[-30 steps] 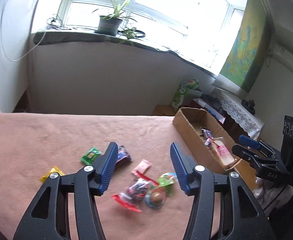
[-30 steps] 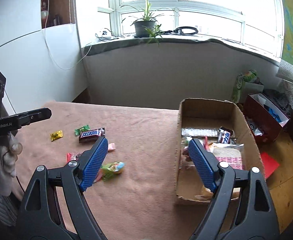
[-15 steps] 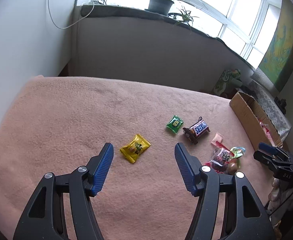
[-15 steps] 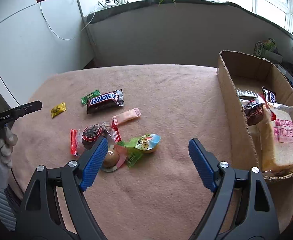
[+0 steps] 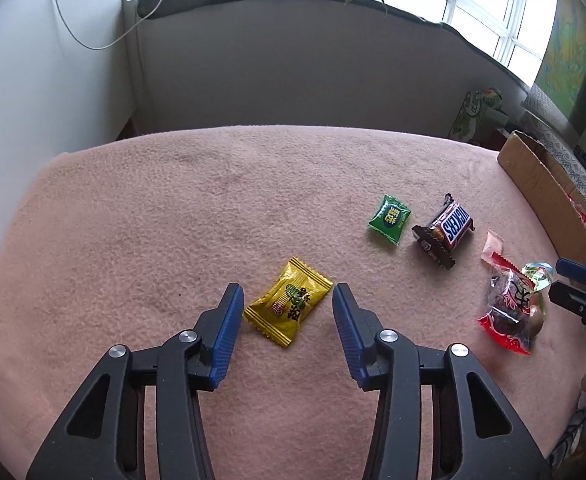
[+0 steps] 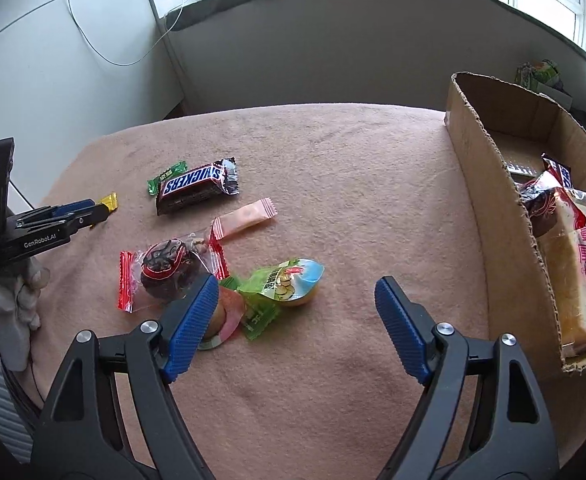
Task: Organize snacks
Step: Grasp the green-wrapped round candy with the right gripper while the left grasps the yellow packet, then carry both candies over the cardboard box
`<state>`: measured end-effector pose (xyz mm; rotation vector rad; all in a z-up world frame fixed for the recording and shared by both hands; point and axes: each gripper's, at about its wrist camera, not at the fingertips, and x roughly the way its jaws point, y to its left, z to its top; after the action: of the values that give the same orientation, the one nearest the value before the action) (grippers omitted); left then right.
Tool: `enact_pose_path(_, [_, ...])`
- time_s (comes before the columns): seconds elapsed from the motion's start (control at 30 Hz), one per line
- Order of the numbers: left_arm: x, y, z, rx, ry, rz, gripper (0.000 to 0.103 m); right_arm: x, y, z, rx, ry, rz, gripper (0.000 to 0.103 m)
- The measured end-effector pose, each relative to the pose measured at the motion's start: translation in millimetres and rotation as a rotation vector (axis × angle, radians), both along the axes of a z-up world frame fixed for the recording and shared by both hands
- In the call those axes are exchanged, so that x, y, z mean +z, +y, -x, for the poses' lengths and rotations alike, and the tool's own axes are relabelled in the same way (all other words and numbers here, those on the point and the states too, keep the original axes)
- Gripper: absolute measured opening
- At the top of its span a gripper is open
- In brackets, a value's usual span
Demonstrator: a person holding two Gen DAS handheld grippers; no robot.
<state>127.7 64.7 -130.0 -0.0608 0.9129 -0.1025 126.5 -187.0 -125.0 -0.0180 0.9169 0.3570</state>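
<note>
A pink blanket point(image 5: 173, 220) covers the table below a window wall point(image 5: 293, 72). A box point(image 6: 489, 184) lines its 3 o'clock edge; 12 o'clock lies bare. The left gripper point(image 5: 287, 314), jaws just narrowing, straddles a yellow candy point(image 5: 289, 304) untouched; the right gripper point(image 6: 297, 320) gapes.

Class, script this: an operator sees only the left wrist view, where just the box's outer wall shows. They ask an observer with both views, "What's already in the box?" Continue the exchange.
Observer: The box already holds a bagged bread loaf, standing against its near wall.
Operator: I only see the tip of the right gripper. Is it gripping anything?
Observer: No. The right gripper is open, though its jaws have just been closing slightly. A green-wrapped cup lies between its fingertips, not pressed.
</note>
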Motion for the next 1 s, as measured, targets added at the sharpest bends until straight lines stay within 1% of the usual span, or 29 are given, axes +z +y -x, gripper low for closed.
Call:
enact_pose_path(0.03, [-1,-1,0,-0.005,0.003,-0.006,0.039,-1,2,-2,0.005,0.004,0.003,0.077])
enact_pose_path(0.2, [0,-11,-2,-0.02,0.005,-0.035,0.034,-7,13,-10,0.028,0.019,0.005,0.074])
enact_pose_path(0.33, [0,-16,-1,-0.04,0.003,-0.056,0.026,-13,20,-13,0.044,0.033,0.016,0.065])
enact_pose_path(0.43, [-1,-19,-1,-0.046,0.0,-0.068,0.026,-14,22,-14,0.049,0.034,0.028,0.06])
enact_pose_path(0.47, [-1,-19,-1,-0.047,-0.001,-0.07,0.026,-14,23,-13,0.055,0.034,0.027,0.054])
enact_pose_path(0.57, [-2,-20,-2,-0.055,-0.001,-0.073,0.024,-15,24,-13,0.066,0.032,0.04,0.04])
enact_pose_path(0.67, [-2,-21,-1,-0.06,-0.002,-0.074,0.023,-14,23,-13,0.068,0.035,0.035,0.037])
enact_pose_path(0.83, [0,-21,0,-0.054,-0.004,-0.056,0.023,-13,17,-11,0.057,0.029,0.017,0.036])
enact_pose_path(1.0, [9,-21,8,-0.058,-0.022,-0.031,0.023,-1,6,-3,0.034,0.003,-0.005,0.035])
